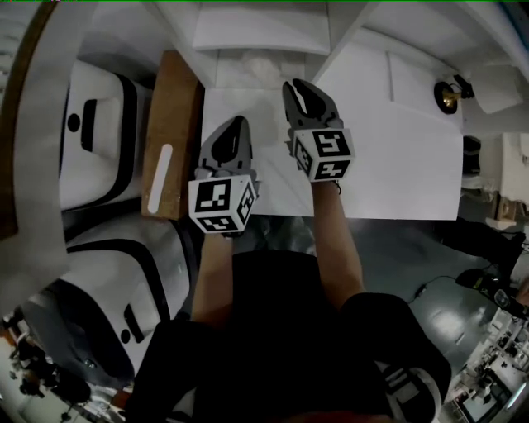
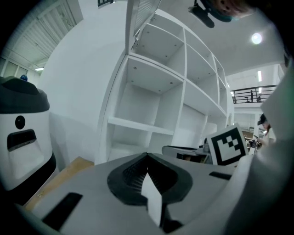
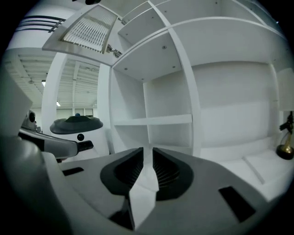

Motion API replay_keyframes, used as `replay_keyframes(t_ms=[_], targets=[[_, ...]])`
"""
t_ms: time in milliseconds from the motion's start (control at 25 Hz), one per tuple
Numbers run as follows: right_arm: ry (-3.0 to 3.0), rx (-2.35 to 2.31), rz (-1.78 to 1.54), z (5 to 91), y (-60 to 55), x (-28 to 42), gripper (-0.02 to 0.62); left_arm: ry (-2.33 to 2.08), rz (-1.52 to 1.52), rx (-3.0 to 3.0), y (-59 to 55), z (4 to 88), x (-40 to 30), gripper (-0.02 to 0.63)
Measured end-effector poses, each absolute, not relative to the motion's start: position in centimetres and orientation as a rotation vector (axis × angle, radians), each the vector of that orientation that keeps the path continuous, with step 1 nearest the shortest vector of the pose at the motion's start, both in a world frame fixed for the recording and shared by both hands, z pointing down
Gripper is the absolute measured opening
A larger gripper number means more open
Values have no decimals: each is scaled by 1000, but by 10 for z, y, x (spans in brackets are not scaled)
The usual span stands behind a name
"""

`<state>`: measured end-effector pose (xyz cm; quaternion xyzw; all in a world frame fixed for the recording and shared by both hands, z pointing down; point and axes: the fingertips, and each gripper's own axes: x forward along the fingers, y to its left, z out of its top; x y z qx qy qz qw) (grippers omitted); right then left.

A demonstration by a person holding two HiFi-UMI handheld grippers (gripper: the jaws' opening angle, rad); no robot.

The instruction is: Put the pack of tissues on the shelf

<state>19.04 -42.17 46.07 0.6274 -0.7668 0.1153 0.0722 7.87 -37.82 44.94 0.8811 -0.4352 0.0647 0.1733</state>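
A: Your right gripper [image 3: 147,149] has its jaws a slit apart, nothing in them. Your left gripper [image 2: 147,155] is closed and empty.
B: Tissues?
A: Pale crinkly pack [image 1: 258,68] — probably them — lies in the shelf [image 1: 248,25] bay, just ahead-left of your right tip. Right's nearer — long axis unclear.

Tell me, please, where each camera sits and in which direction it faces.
Head view: on the person's head, facing steeply down at the white shelf; both forearms, left tongs and right tongs show.
Left gripper view: rides on the left tongs, faces along their shut jaws toward the shelf; those jaws and the right tongs' marker cube show.
Right gripper view: rides on the right tongs, faces along slightly parted, empty jaws into the shelf.
Shared: both gripper views show the shelf and a white machine.
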Motion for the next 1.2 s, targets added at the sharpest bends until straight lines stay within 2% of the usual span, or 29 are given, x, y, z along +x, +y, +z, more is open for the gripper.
replay_keyframes(t_ms=[320,600,720,1200], targets=[[-2378,1919,324,395,-393,192,67,-1257,62,2573,-381,379,100,11],[-2491,1935,176,326,-384,197,49,-1319,-31,2659,-398,309,113,11],[-2518,1961,109,296,-378,193,20,-1322,-38,2714,-399,285,116,11],[-2410,2010,46,280,-378,206,18,-1272,20,2791,-397,277,146,11]])
